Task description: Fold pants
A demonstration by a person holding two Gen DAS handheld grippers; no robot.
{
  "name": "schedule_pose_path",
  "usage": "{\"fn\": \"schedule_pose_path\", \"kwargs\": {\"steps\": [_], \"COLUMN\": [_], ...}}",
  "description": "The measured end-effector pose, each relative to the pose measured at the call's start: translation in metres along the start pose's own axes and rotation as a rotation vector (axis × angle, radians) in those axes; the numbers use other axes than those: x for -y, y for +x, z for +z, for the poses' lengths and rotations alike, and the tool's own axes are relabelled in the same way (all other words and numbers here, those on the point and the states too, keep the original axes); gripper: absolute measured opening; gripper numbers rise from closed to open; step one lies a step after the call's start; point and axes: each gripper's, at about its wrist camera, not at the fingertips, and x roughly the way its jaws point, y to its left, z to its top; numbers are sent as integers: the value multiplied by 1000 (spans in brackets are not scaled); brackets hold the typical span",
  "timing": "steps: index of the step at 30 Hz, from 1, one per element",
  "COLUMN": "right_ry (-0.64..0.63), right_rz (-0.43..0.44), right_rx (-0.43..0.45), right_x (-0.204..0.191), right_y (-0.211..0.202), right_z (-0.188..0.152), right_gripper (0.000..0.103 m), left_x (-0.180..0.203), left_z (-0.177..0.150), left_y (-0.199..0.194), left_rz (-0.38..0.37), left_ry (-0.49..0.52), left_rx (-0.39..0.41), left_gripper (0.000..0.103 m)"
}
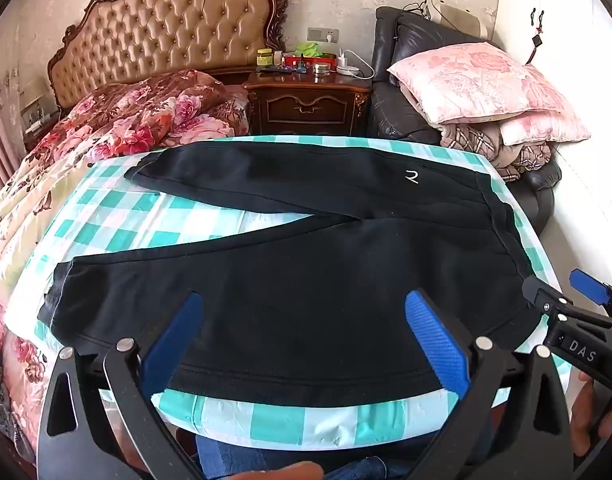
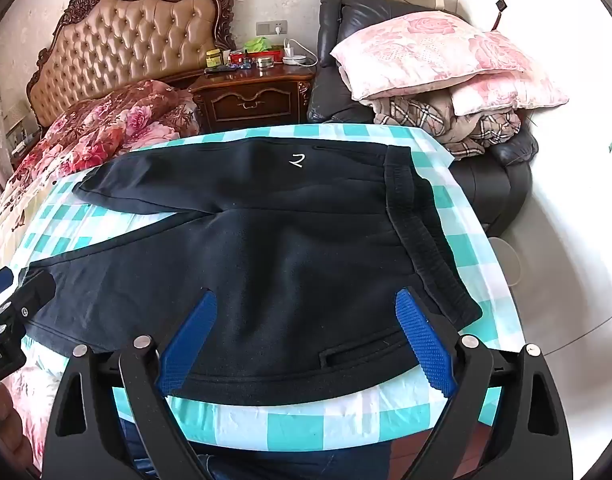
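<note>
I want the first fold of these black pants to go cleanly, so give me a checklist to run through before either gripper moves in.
1. Left gripper open, nothing held: ok.
2. Right gripper open, nothing held: ok.
3. Pants spread flat on the checkered cloth, legs apart in a V: ok.
4. Waistband on the right gripper's side and uncovered: ok.
5. Near leg's cuff fully on the cloth: not ok, it lies at the cloth's left edge.
6. Fabric free of folds underneath: cannot tell.
</note>
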Motion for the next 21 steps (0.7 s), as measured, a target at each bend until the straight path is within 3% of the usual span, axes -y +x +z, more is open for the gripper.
{"fn": "schedule_pose_path", "kwargs": {"steps": [21], "right_ry": [0], "right_rz": [1], "right_rx": [0], "right_x": [0], "right_y": [0], "right_z": [-1], "right_gripper": [88], "left_x": [-4], "left_z": [-1], "left_y": [4], "left_rz": [-10], "left_ry": [-9], "left_rx": [-16], "left_gripper": [101]}}
